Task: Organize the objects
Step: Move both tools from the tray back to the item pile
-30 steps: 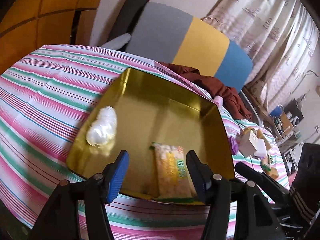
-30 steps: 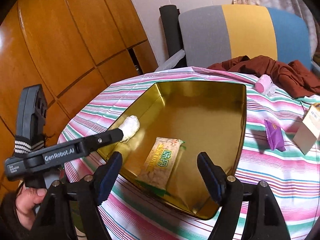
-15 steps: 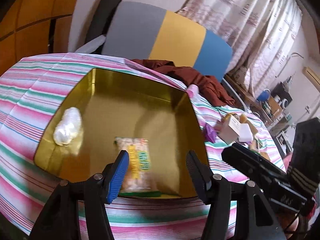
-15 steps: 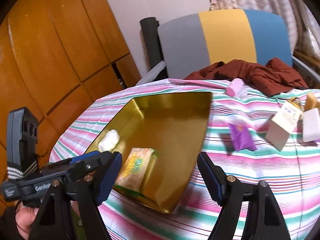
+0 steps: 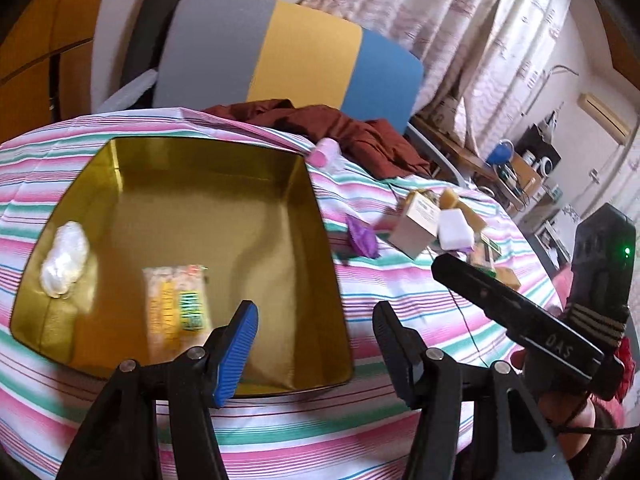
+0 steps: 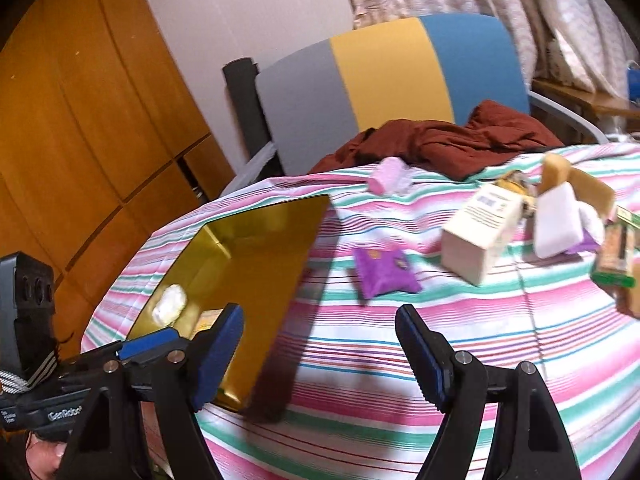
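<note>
On the striped worktop point(image 6: 360, 360) the gold tin point(image 5: 312, 216) already holds two packets, so the fetching step is in hand: both the left tool point(image 5: 314, 334) and right tool point(image 6: 320, 344) gape empty, and the nearby purple packet point(image 6: 384, 272) calls for a reach and pinch.

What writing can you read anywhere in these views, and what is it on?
"GenRobo", cut off: side of the left gripper, seen in the right wrist view.
"DAS", faint: body of the right gripper, seen in the left wrist view.
Snack packet in the gold tray: green print, blurred.
Cream box: label lines too small to read.
</note>
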`<state>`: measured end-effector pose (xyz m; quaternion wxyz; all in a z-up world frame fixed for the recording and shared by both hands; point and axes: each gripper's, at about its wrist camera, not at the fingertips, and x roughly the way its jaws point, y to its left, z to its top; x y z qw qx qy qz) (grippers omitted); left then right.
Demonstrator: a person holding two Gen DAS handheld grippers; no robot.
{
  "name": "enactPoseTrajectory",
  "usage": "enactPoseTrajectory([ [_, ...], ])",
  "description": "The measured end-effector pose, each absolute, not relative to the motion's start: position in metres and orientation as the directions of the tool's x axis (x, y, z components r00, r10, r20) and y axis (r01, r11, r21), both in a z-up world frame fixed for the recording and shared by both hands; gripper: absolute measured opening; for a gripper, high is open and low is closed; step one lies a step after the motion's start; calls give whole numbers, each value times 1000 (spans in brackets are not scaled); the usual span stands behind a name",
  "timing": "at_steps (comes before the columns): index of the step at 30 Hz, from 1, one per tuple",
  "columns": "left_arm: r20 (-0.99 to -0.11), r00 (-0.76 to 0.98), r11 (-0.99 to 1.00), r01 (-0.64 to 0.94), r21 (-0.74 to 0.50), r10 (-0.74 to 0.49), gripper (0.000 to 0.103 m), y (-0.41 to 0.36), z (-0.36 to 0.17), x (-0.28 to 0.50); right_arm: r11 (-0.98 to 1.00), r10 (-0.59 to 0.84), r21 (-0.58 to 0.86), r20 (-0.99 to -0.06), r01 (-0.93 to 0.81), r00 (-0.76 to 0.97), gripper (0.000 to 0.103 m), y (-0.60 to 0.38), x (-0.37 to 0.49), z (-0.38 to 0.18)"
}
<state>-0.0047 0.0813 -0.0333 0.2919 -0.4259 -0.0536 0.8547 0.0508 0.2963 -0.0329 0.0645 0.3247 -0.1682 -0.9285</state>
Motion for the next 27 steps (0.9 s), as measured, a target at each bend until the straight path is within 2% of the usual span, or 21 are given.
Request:
enactPoseTrajectory([
  [14,-738,-341,-734,-609,-299,583,61,159,-41,21,-930,-55,316,-625,-188,-779,81,383,76,-60],
  [21,-770,-270,-694,-660,-289,578,61,187,-52,34,-911,97,241,-664,-335,-741,81,449,96,-76],
  [27,-787,-242,-677,-681,-279,568,61,201,-57,38,-860,271,177,-636,-478,-723,86,504,116,-72],
])
